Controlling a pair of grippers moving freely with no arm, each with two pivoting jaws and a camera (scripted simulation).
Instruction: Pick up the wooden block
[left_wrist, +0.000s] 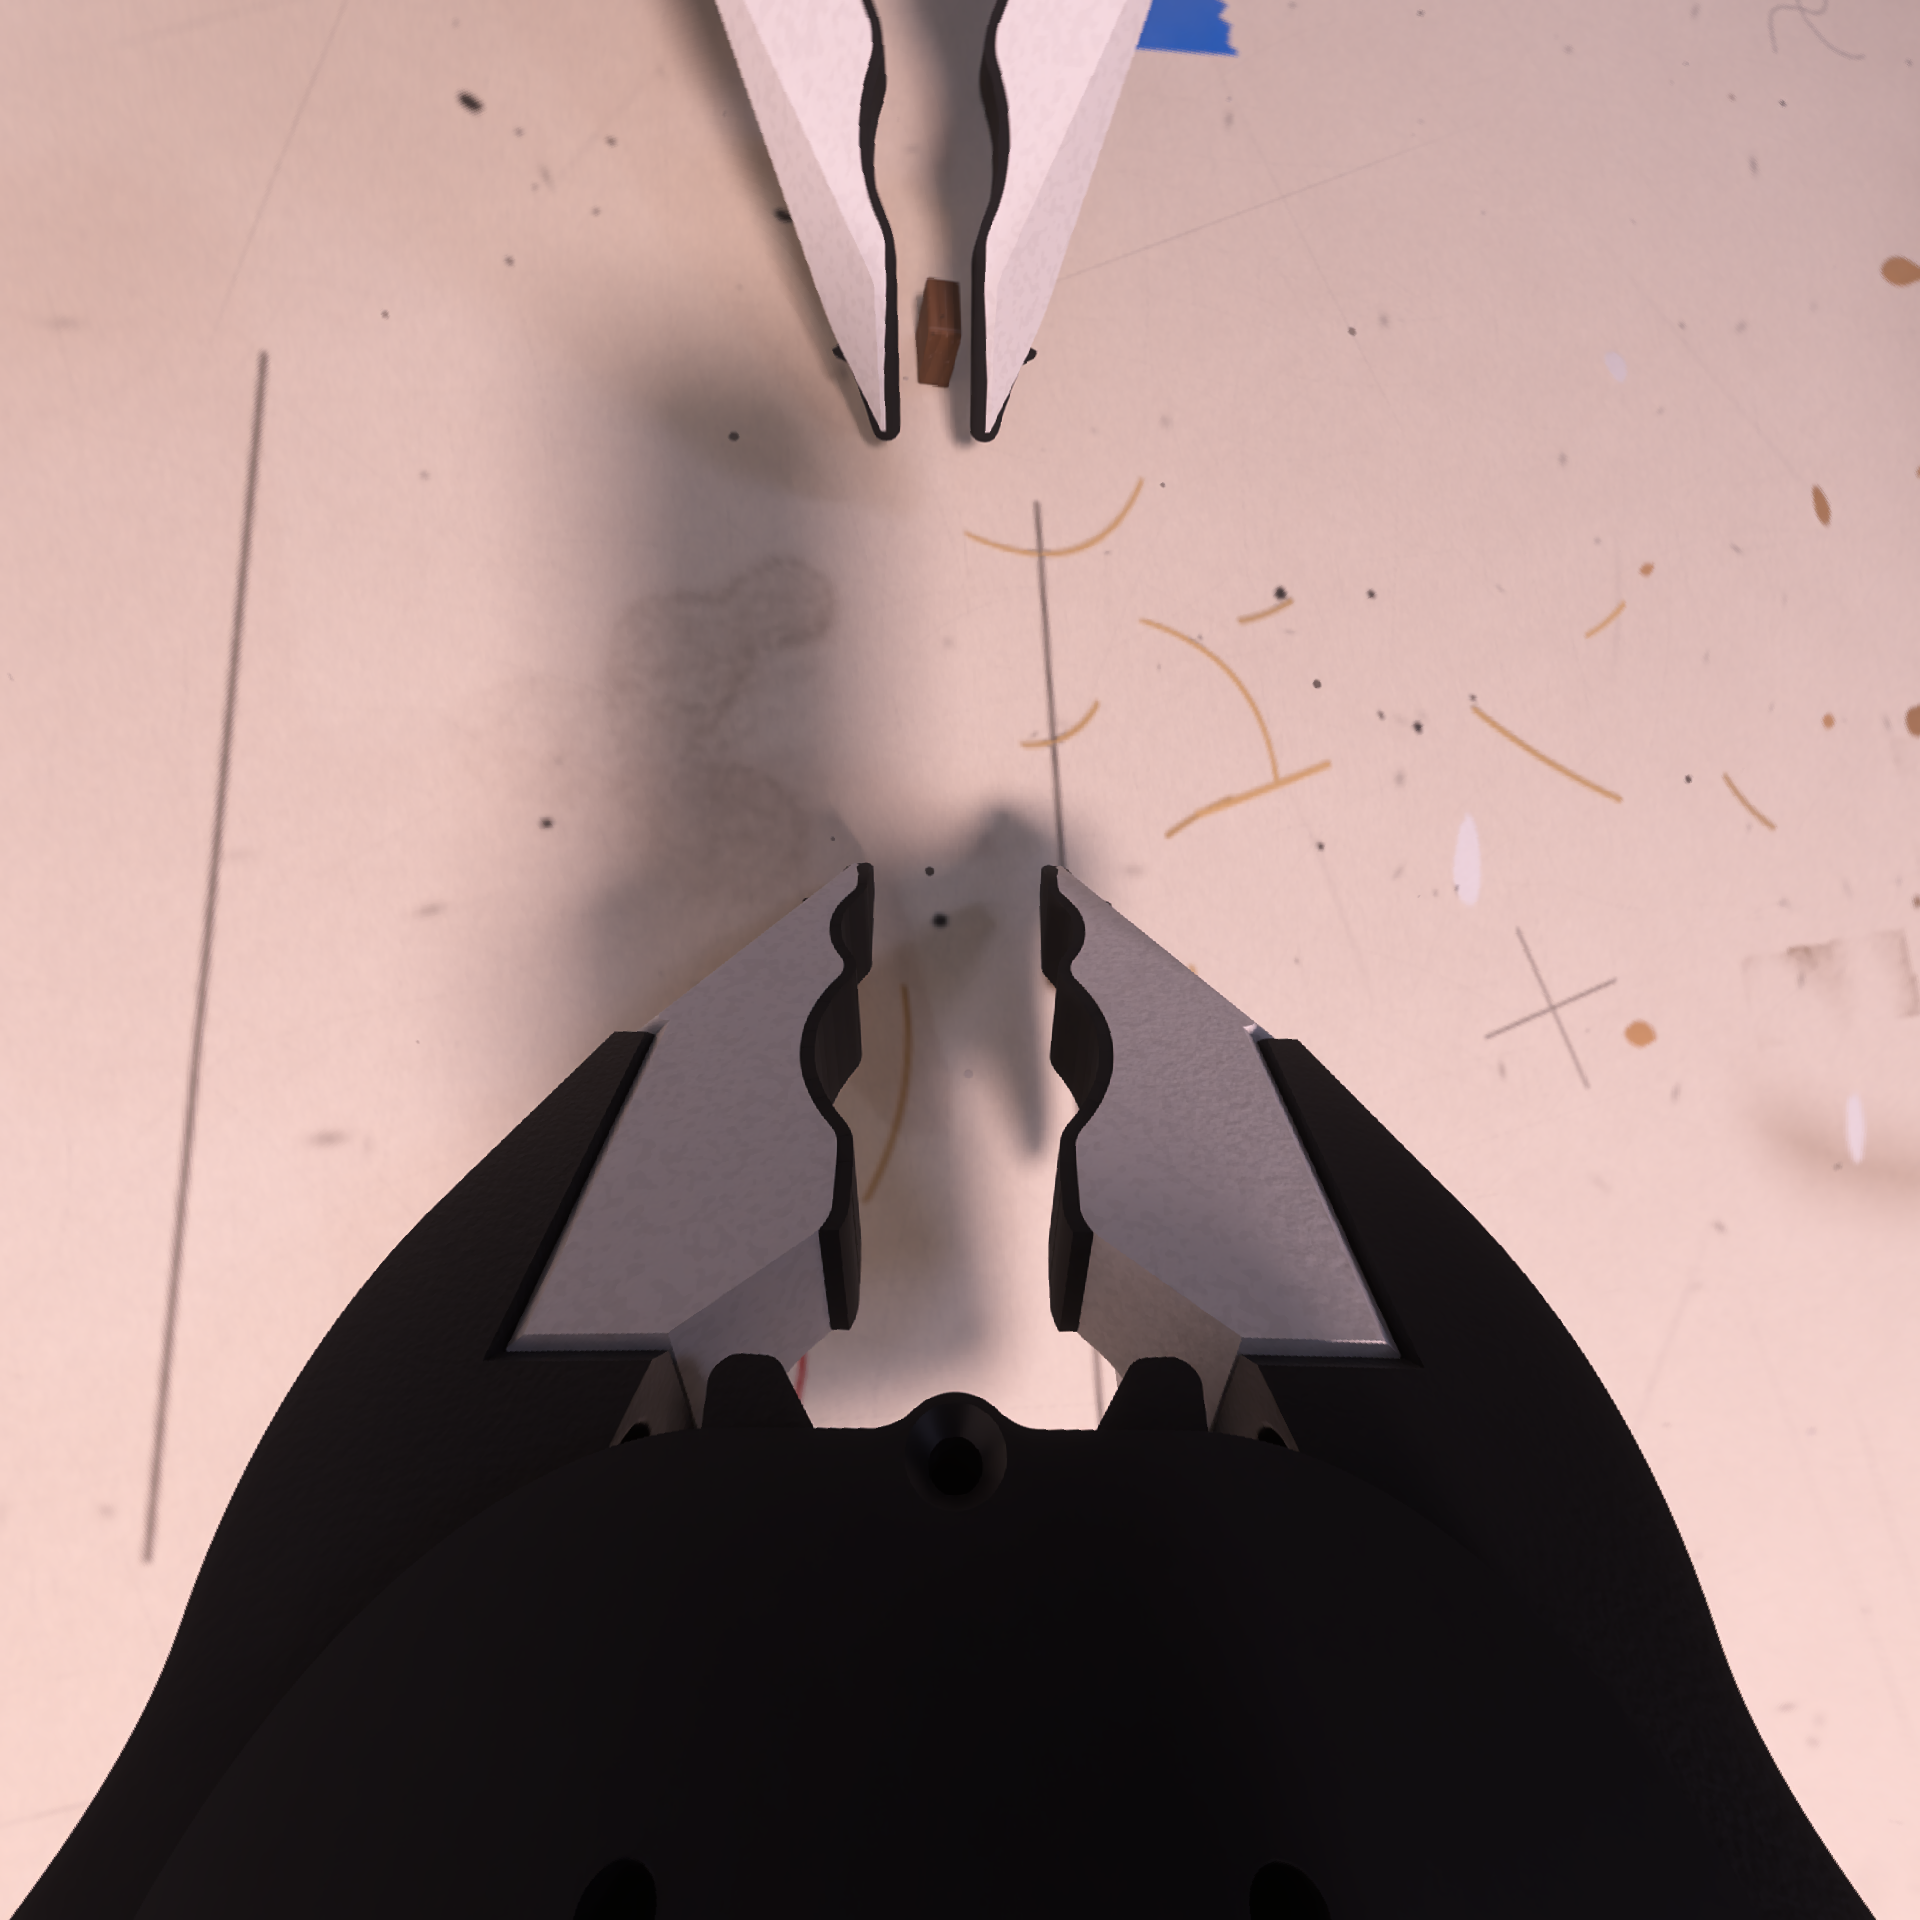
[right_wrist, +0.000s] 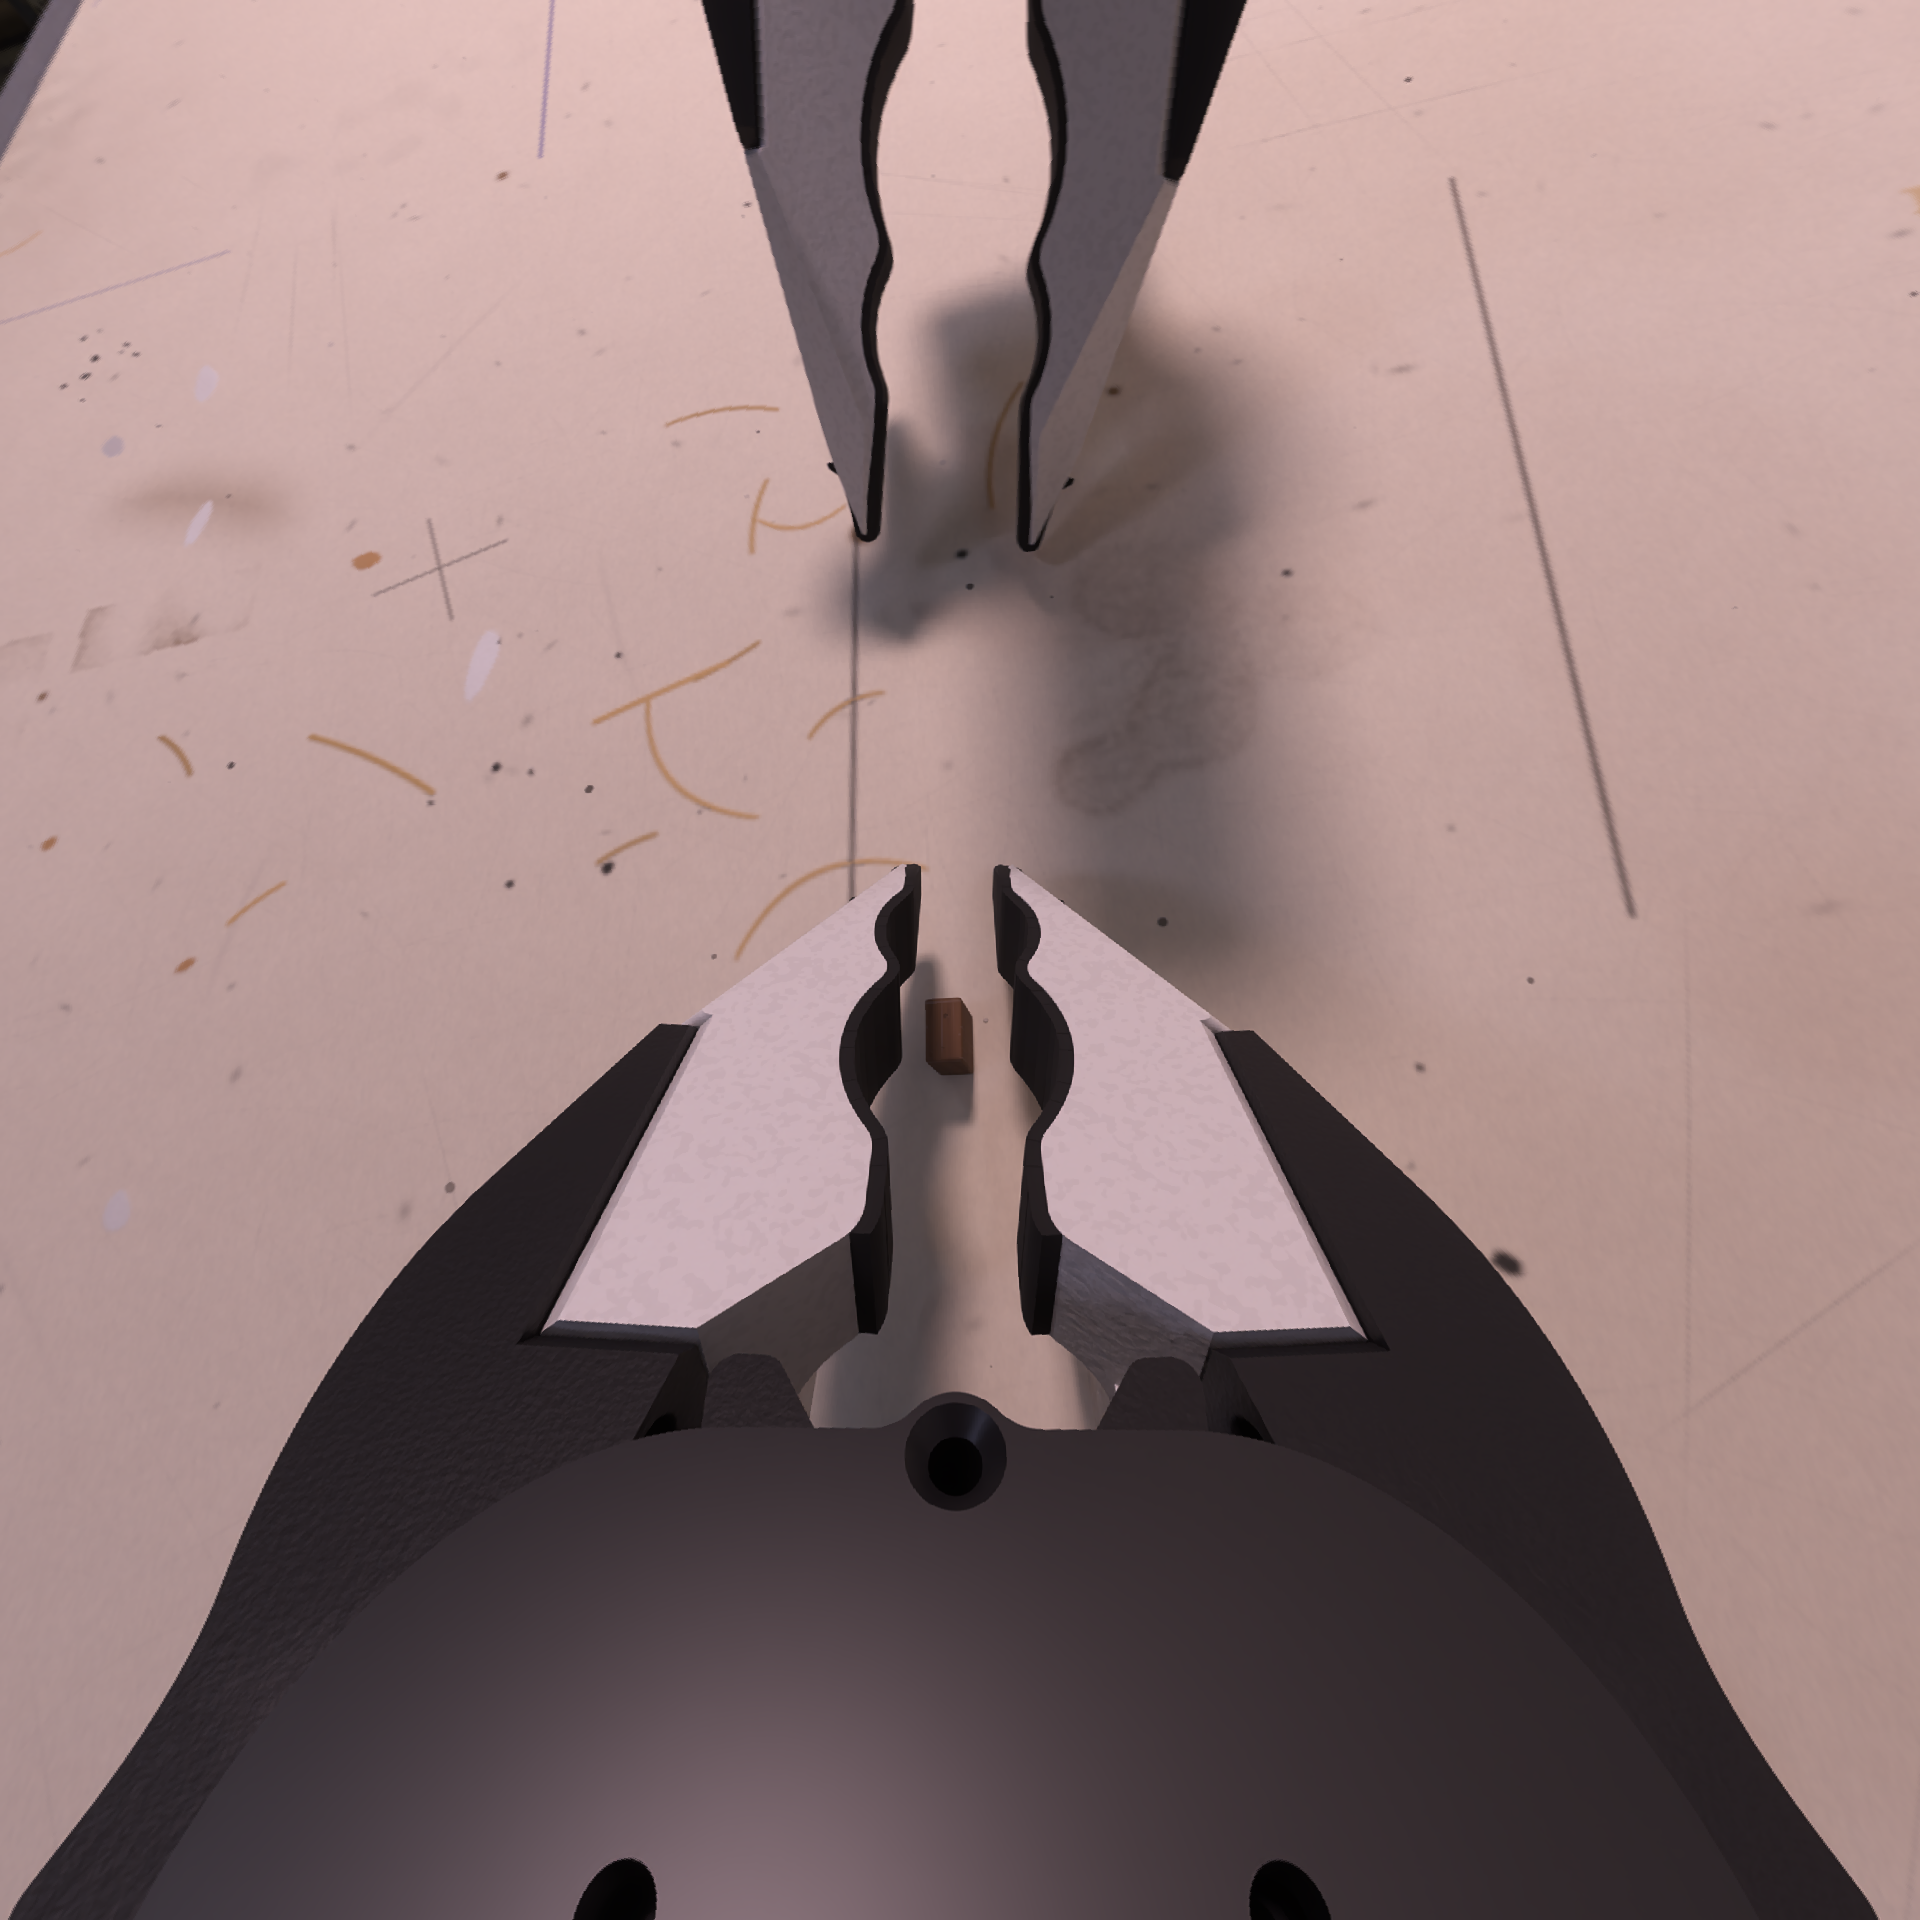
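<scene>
Pale pink scuffed tabletop (right_wrist: 1558, 1143), marked with pencil lines, tan curved strokes and dark specks; no legible writing. Right gripper (right_wrist: 956, 873): released, jaws straddling the small brown wooden block (right_wrist: 947, 1035), not touching it. Opposite, left gripper (left_wrist: 956, 873): released, empty. Blue tape scrap (left_wrist: 1187, 26) at far edge.

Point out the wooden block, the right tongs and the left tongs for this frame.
wooden block (right_wrist: 947, 1035): right wrist view, top face.
right tongs (right_wrist: 956, 878): right wrist view, gap midway between its fingertips.
left tongs (left_wrist: 956, 878): left wrist view, gap midway between its fingertips.
</scene>
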